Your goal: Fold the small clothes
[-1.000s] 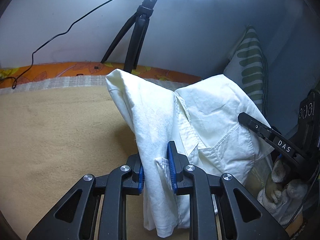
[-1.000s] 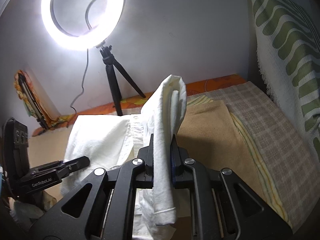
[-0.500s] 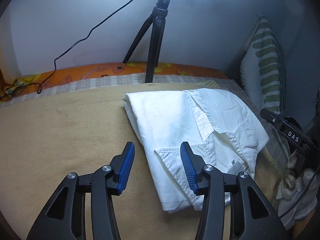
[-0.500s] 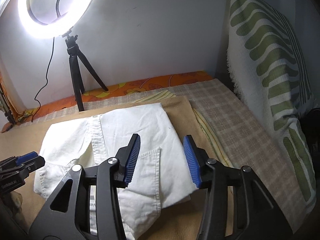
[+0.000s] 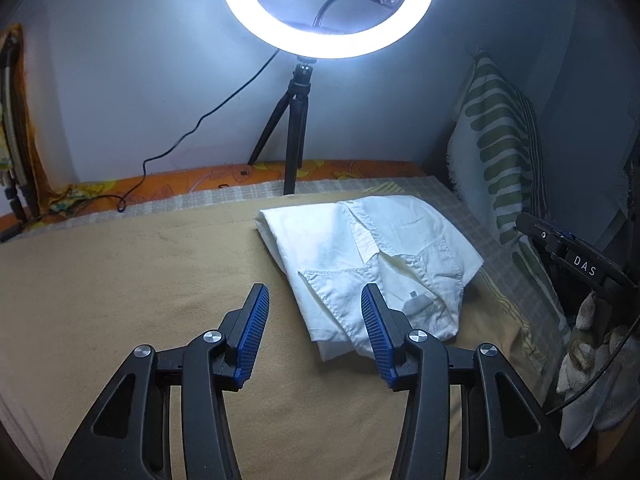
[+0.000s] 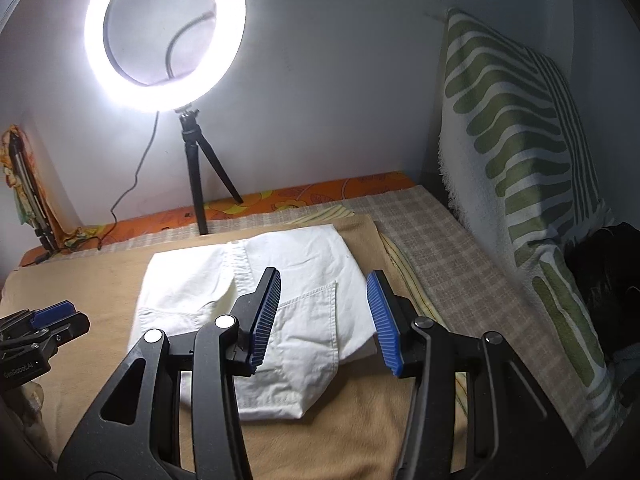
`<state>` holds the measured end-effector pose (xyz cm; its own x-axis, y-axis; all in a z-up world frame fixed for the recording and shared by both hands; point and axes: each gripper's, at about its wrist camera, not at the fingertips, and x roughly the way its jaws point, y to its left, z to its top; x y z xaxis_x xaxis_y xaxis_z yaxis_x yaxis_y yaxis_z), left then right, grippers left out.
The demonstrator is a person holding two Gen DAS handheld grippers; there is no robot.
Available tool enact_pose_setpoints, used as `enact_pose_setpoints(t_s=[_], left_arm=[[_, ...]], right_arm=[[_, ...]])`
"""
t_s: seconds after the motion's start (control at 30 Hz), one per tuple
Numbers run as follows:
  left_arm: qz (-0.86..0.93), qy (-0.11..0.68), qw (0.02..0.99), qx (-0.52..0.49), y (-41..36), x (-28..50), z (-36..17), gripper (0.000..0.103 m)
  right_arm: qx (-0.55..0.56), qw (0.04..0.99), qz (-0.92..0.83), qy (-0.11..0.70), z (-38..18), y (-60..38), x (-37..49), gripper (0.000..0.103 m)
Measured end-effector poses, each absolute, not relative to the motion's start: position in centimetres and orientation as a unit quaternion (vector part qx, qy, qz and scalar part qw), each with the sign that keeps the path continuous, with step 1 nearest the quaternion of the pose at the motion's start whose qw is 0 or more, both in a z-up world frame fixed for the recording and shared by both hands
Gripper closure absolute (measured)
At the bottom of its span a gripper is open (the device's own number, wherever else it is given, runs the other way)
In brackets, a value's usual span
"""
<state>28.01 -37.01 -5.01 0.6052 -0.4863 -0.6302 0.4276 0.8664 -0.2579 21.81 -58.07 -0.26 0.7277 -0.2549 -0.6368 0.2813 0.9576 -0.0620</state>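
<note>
A small white shirt (image 5: 372,248) lies folded on the tan blanket (image 5: 120,292), collar and button placket up. It also shows in the right wrist view (image 6: 280,288). My left gripper (image 5: 314,304) is open and empty, raised above the blanket at the shirt's near left edge. My right gripper (image 6: 324,292) is open and empty, raised over the shirt's near right part. The right gripper's body shows at the right edge of the left wrist view (image 5: 580,264). The left gripper's tip shows at the left edge of the right wrist view (image 6: 44,320).
A lit ring light on a black tripod (image 5: 298,136) stands behind the shirt, its cable trailing left. A green-striped pillow (image 6: 520,168) leans against the right wall. A checked sheet (image 6: 440,256) and an orange patterned sheet (image 5: 180,184) border the blanket.
Both grippers held the shirt raised one second ago. They let it go, it dropped flat and folded on the blanket, and both grippers have drawn back and up, open.
</note>
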Motion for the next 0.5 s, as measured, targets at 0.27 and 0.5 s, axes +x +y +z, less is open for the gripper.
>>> enact_pose_setpoints(t_s=[0.27,0.5], left_arm=[[-0.266,0.310,0.912,-0.018,-33.1,21.8,-1.2,0.039],[-0.274,0.273,0.922,0.009,-29.7,16.1,0.7,0.024]], right_arm=[[0.004,0.934,-0.153,0.323,2.6,-53.1,16.0,0.046],[0.020,0.942,-0.154,0.299,4.6,-48.9,10.6,0.031]])
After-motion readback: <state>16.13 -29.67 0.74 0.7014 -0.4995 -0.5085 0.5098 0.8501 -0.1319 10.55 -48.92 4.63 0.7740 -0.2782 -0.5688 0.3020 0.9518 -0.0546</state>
